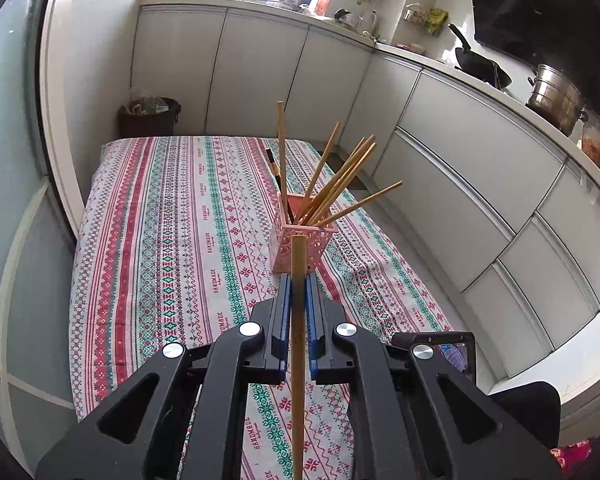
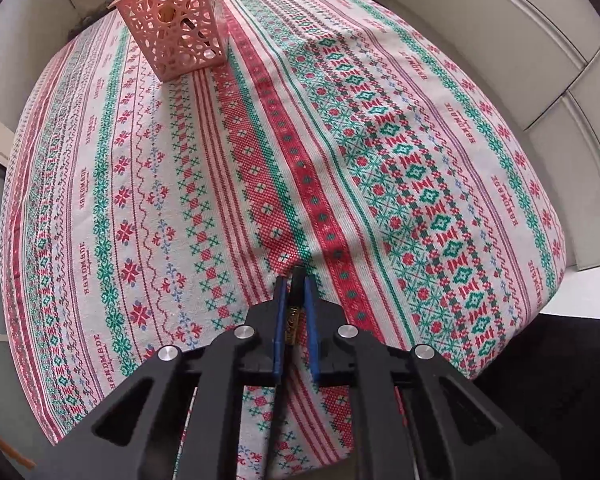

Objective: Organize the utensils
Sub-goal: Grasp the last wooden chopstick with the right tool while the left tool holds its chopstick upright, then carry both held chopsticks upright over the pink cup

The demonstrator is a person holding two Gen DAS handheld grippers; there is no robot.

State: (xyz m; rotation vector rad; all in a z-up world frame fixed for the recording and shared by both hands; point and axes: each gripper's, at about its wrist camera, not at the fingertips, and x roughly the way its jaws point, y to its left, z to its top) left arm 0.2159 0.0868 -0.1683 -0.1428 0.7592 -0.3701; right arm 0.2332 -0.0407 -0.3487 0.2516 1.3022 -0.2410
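1. A single wooden chopstick [image 1: 298,320] is held upright between the blue pads of the left gripper [image 1: 299,284], whose jaws are closed down to the stick's width; its upper end is seen rising above the fingertips, its lower end running out of the bottom of the left wrist view.
2. A pink perforated basket [image 1: 300,246] is seen standing just beyond that gripper, near the right edge of the tabletop and roughly midway along it.
3. A bundle of wooden chopsticks [image 1: 340,184] is carried in the basket, fanned out and tilted towards the right, with one stick standing nearly upright.
4. A dark chopstick [image 1: 274,168] is also seen leaning in the basket, behind the upright one.
5. A short dark utensil end with a gold-patterned band [image 2: 294,308] is pinched in the right gripper [image 2: 296,284], its jaws drawn nearly together around it; whether its tip is touching the cloth cannot be told.
6. The right gripper is held low over the near part of the tabletop, well apart from the basket [image 2: 172,20].
7. The tabletop is covered by a red, green and white patterned tablecloth [image 2: 380,140].
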